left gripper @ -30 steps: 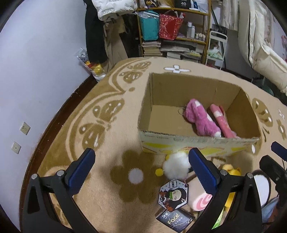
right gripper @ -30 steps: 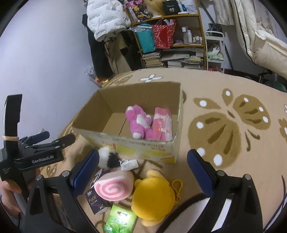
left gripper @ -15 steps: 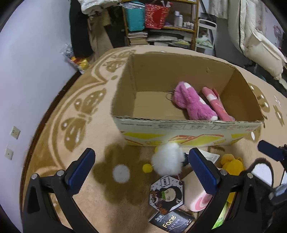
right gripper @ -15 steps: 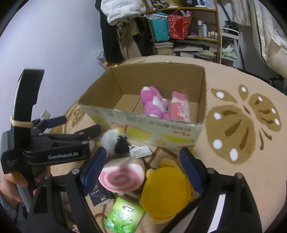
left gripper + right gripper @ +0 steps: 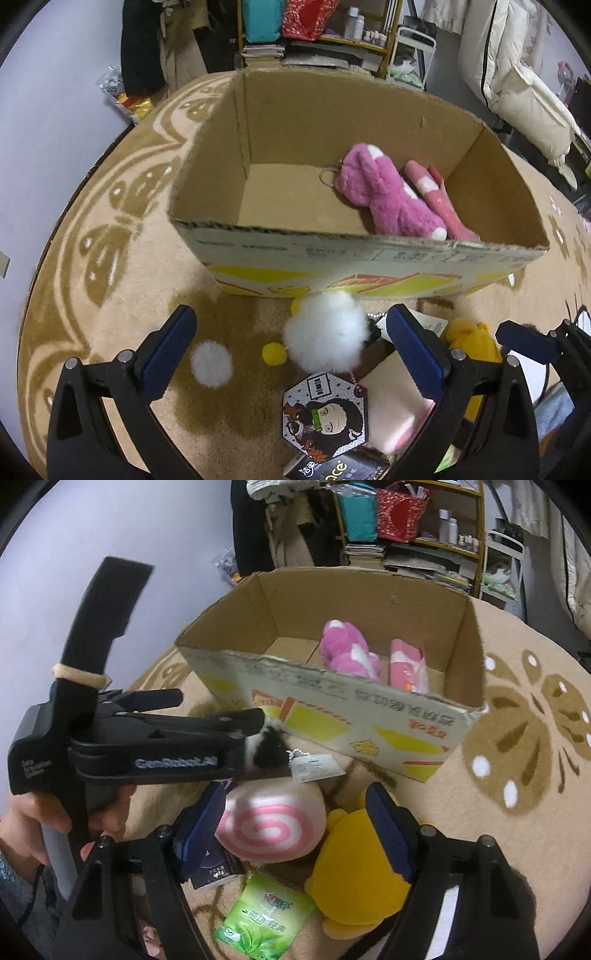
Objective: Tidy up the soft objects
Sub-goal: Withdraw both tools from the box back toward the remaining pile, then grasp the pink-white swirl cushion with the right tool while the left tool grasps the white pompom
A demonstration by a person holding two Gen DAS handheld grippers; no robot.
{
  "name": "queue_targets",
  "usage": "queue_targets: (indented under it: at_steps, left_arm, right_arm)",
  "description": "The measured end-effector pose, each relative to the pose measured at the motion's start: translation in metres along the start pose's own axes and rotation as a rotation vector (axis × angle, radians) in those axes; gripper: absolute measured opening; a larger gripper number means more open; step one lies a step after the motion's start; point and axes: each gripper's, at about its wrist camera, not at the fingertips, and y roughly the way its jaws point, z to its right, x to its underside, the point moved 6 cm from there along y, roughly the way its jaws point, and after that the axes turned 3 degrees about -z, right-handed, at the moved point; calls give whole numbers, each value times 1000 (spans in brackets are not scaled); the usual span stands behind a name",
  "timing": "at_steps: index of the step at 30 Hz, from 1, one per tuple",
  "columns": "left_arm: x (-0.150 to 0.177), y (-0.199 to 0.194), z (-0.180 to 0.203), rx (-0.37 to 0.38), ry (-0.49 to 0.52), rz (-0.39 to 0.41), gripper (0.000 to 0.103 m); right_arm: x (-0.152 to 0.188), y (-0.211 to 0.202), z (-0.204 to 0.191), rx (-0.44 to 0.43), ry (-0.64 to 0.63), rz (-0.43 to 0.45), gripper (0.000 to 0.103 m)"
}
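Item: white pompom (image 5: 325, 331) on the rug just before the cardboard box's (image 5: 369, 254) near wall, which we find dead ahead between the spread, empty left claw (image 5: 291, 339), nearer than the spread right claw (image 5: 295, 834).

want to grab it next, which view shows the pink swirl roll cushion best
The right wrist view: the pink swirl roll cushion shows its whole spiral face between the open right tool. The left wrist view shows only its plain pink side, partly hidden by the left tool's finger.
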Motion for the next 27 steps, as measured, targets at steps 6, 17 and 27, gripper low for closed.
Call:
queue_targets:
  at_steps: [6, 17, 27]
  left_arm:
    - [5, 16, 6, 34, 1, -44, 94]
    - [8, 37, 5, 158, -66, -92, 52]
    - [5, 29, 1, 157, -78, -93, 30]
  right_arm:
    - [1, 9, -3, -21, 3, -20, 83]
    - [8, 25, -13, -44, -16, -82, 83]
    - [7, 38, -13, -52, -8, -112, 88]
